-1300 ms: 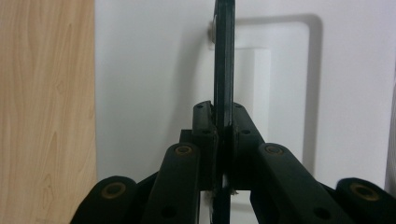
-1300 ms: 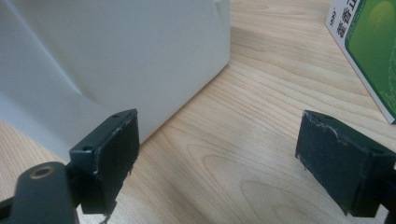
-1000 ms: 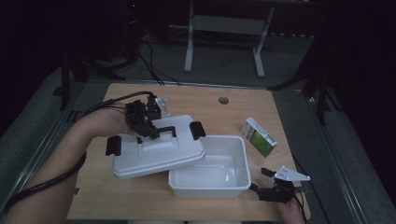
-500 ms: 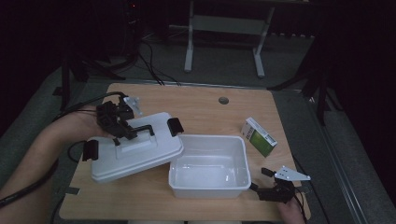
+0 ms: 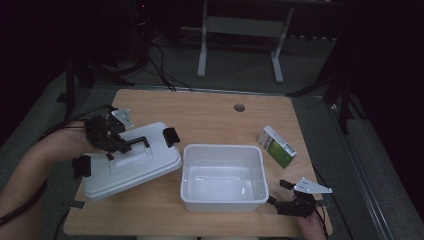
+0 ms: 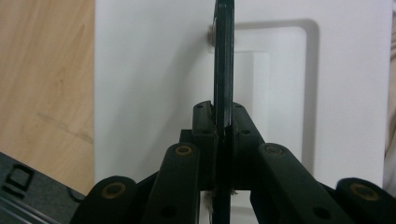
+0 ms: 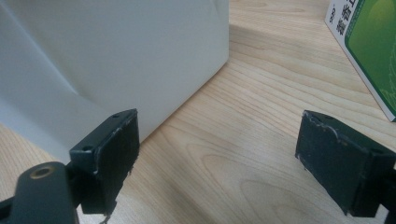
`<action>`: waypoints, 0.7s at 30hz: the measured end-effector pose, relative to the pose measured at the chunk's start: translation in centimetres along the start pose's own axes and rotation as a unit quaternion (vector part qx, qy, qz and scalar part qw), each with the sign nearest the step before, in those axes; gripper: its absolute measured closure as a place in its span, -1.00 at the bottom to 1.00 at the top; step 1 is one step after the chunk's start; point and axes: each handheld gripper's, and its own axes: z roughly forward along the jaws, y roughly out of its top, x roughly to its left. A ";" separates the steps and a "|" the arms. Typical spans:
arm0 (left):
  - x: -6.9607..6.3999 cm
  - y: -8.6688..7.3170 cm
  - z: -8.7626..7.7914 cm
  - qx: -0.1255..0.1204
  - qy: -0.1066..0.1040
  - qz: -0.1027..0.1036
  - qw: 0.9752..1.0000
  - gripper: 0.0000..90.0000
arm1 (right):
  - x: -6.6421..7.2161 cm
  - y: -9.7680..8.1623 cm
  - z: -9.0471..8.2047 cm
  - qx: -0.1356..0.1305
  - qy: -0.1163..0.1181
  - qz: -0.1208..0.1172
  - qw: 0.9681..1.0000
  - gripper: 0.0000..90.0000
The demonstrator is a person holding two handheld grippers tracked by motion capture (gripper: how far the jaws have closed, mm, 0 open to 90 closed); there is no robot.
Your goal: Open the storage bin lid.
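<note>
Jaws shut on one lid (image 5: 131, 165) handle (image 6: 223, 65), one tub (image 5: 222, 176), one carton (image 5: 277, 145)

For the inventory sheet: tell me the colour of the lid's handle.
Black, against the white lid. The handle shows best in the left gripper view.

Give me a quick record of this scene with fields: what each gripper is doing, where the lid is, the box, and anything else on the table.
left gripper: shut on the lid's black handle
lid: white, tilted, left of the box
box: white, open, empty
right gripper: open, by the box's near right corner
carton: green and white, right of the box
table: light wood
</note>
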 end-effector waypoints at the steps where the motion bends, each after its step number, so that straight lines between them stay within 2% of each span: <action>1: 0.1 -0.2 0.2 0.000 0.001 -0.002 1.000 0.87 | 0.0 0.0 0.0 0.000 0.000 0.000 1.000 -0.70; 3: 0.2 -0.6 0.6 0.005 0.001 -0.005 1.000 0.87 | 0.0 0.0 0.0 -0.001 0.000 0.000 1.000 -0.70; 10: 0.6 -2.0 2.4 -0.004 -0.003 -0.017 1.000 0.87 | -0.1 0.0 -0.1 -0.001 0.000 0.003 1.000 -0.70; 21: 1.1 -3.1 5.9 0.011 -0.012 -0.028 0.999 0.87 | 0.0 0.0 -0.1 -0.001 0.000 0.001 1.000 -0.71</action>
